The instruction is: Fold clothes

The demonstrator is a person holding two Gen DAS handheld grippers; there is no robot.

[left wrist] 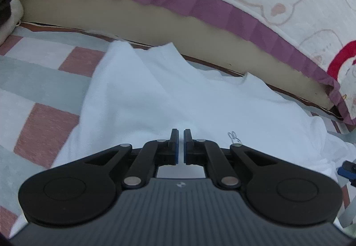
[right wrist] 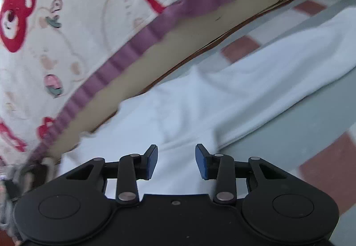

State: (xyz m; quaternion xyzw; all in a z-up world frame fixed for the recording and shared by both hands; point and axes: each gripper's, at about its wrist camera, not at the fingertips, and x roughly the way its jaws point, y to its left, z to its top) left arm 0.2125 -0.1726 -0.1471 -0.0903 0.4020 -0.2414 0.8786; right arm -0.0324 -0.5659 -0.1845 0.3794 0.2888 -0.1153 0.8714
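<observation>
Both wrist views look steeply down from close above the checked bedsheet (left wrist: 44,81); each faces the cartoon-print quilt's (right wrist: 66,34) purple edge; both share the white garment (left wrist: 155,94).

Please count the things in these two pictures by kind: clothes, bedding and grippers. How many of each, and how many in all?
Clothes: 1, white garment
Bedding: 2, checked sheet and cartoon quilt
Grippers: 2, left gripper shut, right gripper open
Total: 5
</observation>
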